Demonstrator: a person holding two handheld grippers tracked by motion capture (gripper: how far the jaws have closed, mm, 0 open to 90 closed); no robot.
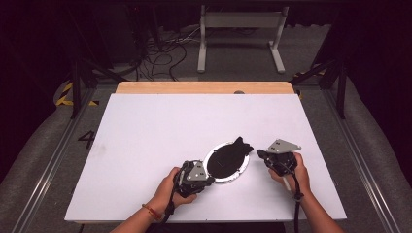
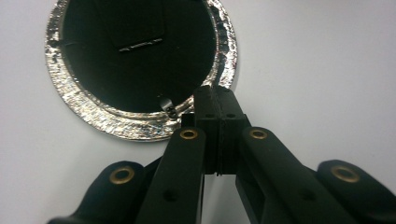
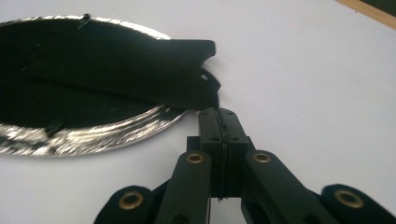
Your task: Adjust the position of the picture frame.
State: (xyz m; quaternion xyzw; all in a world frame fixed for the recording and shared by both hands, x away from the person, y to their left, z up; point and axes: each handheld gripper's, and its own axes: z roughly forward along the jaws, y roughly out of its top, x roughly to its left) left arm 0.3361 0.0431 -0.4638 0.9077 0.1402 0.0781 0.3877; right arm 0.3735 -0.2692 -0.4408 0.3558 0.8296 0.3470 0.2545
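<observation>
**Op:** Black cloth piece [image 1: 232, 156] lay in the foil-rimmed plate [image 1: 241, 170] near the front middle of the white table [image 1: 145, 126], one notched end hanging over the plate's far-right rim. Left gripper [image 2: 216, 100] had its jaws fully together, nothing between them, tips right at the plate's foil edge. Right gripper [image 3: 219, 116] was likewise closed and empty, tips just short of the overhanging cloth end [image 3: 196, 70].

**Rev:** Touching on either side?

**Op:** Left looked to be touching the rim, or as near as I could tell. On the right I couldn't tell contact from a small gap.

**Rev:** Risks?

**Op:** My read: the plate looked light and nothing held it down. Closed tips pushing on the rim could've slid it or tipped it and dumped the cloth. On the right, closed jaws could only shove the cloth, bunching it back into the plate instead of gripping; I'd have had to open them first. Black cloth against black jaws also made the edge hard to judge, so a grab could've caught foil with the fabric.
</observation>
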